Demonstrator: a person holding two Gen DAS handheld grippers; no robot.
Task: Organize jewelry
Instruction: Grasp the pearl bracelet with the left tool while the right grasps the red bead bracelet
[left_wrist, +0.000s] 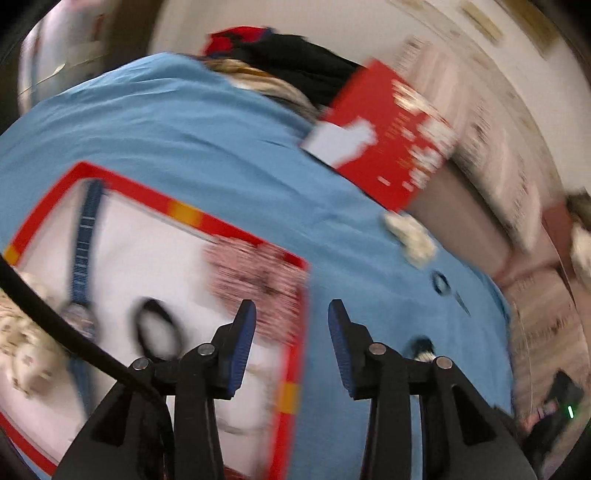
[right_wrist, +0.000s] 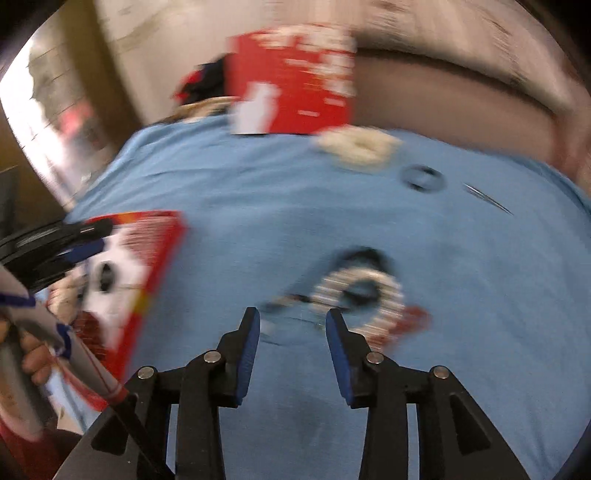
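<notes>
Both views are blurred by motion. My left gripper (left_wrist: 291, 314) is open and empty above the right edge of a white tray with a red rim (left_wrist: 207, 221). In the tray lie a blue-strapped watch (left_wrist: 83, 258), a dark ring-shaped bracelet (left_wrist: 157, 328) and a pink beaded patch (left_wrist: 258, 280). My right gripper (right_wrist: 291, 321) is open and empty over the blue cloth (right_wrist: 240, 192), just short of a white beaded bracelet (right_wrist: 360, 295) with dark and red pieces beside it. A cream bracelet (right_wrist: 358, 146), a dark ring (right_wrist: 423, 177) and a thin pin (right_wrist: 487, 197) lie farther back.
A red box (left_wrist: 384, 136) stands at the cloth's far edge, with dark and red fabric (left_wrist: 295, 55) behind it. The tray (right_wrist: 162, 258) and my left gripper (right_wrist: 66, 240) show at the left of the right wrist view. A brown sofa edge (right_wrist: 443, 99) runs behind.
</notes>
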